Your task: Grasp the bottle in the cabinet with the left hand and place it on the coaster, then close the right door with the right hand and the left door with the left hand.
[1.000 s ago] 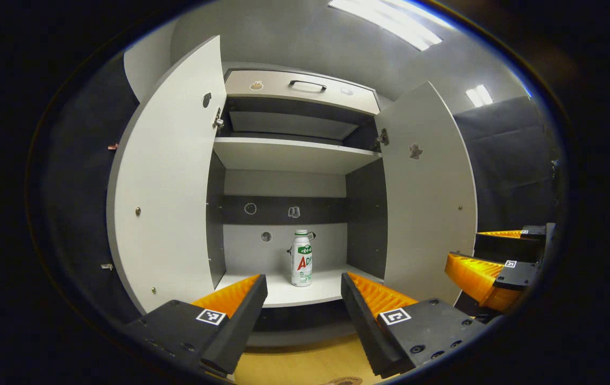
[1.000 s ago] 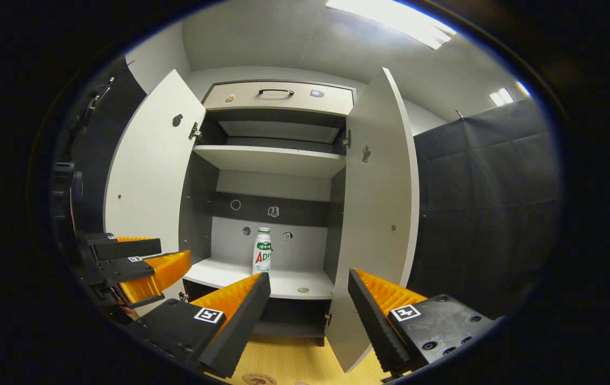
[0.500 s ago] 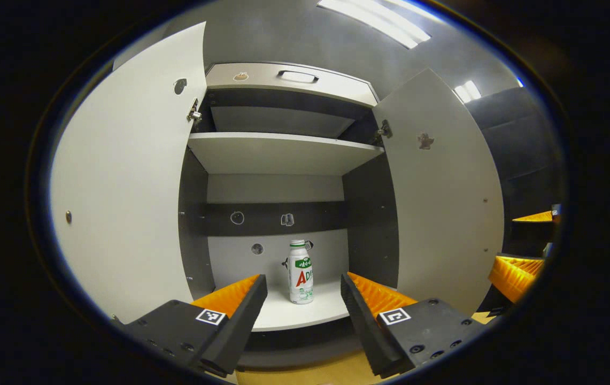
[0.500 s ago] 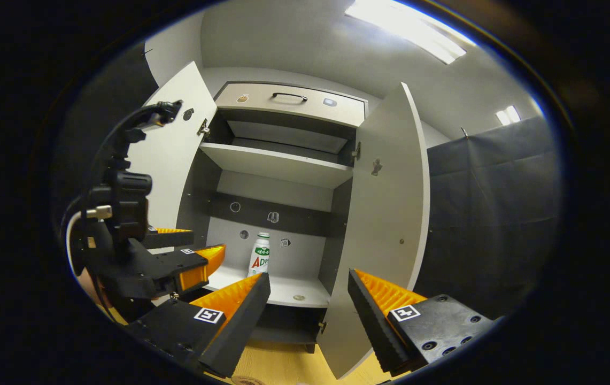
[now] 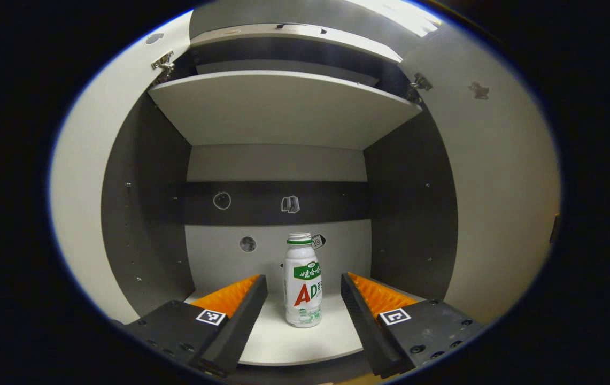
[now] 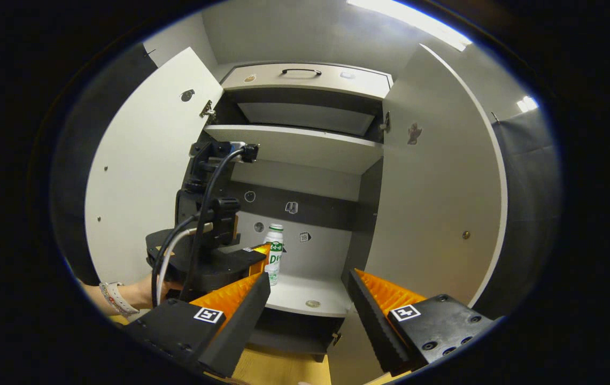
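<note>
In the left gripper view, lower centre of the frame: bottle (image 5: 302, 283), white with a green band and pale cap, upright on the lower shelf (image 5: 305, 342) of the open cabinet (image 5: 144, 214). Left gripper (image 5: 303, 291) spread wide at the bottom of the frame, a finger on either side of the bottle, neither touching it. Upper shelf (image 5: 283, 109) across the top of the frame; left door (image 5: 77, 203) and right door (image 5: 502, 192) swung open at the two edges. Small stickers on the dark band of the back wall, just above the bottle.

In the right gripper view, right gripper (image 6: 309, 291) also spread apart, holding nothing, well back from the cabinet at the bottom of the frame. Left gripper (image 6: 256, 256) at centre left, with its black camera mount and cables above it and a hand (image 6: 139, 291) with a wristband behind it, reaching into the lower compartment. Bottle (image 6: 273, 254) just right of that gripper's tip, upright near the back of the shelf. Drawer with a handle (image 6: 300, 71) at the top of the cabinet.
</note>
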Available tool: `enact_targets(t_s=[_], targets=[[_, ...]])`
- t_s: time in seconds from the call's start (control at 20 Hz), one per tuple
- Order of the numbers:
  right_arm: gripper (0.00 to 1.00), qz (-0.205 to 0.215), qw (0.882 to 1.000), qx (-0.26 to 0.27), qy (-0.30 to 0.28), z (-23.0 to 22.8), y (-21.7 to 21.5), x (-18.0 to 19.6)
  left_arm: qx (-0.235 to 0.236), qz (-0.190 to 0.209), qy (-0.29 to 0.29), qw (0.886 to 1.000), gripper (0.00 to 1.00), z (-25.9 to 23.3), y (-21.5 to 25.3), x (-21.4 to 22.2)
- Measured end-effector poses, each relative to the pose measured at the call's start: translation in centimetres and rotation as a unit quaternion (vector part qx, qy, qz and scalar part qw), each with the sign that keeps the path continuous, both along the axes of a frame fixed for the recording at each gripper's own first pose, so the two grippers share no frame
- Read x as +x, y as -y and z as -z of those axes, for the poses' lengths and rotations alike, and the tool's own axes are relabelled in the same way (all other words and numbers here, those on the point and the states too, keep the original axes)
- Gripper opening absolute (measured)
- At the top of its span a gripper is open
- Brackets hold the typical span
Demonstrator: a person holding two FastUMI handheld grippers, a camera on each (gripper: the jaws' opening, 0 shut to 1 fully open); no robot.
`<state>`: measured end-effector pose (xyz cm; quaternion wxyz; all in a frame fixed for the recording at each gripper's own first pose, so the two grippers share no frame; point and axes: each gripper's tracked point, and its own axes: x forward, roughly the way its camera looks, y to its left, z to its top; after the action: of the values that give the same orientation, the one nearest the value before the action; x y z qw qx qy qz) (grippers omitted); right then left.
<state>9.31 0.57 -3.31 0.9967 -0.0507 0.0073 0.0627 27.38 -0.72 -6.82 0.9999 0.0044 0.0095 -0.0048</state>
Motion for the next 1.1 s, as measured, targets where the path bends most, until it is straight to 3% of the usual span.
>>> enact_targets(t_s=[0.45,0.65,0.95,1.1], targets=[[0.98,-0.030,0.999,0.028,-0.018,1.8,0.3,3.9,0.012,-0.023,-0.023,0.999,0.88,3.3,-0.4,6.5],[0.98,-0.041,0.998,0.038,-0.029,2.6,-0.2,5.2,-0.017,-0.013,-0.037,0.999,0.88,4.3,-0.6,8.6],[0.98,-0.032,0.998,0.043,-0.041,3.4,0.5,6.3,-0.029,-0.009,-0.045,0.999,0.88,4.6,-1.5,10.7],[0.97,-0.020,0.998,0.040,-0.039,3.2,1.1,6.4,-0.025,-0.002,-0.050,0.998,0.81,4.4,-1.4,10.4]])
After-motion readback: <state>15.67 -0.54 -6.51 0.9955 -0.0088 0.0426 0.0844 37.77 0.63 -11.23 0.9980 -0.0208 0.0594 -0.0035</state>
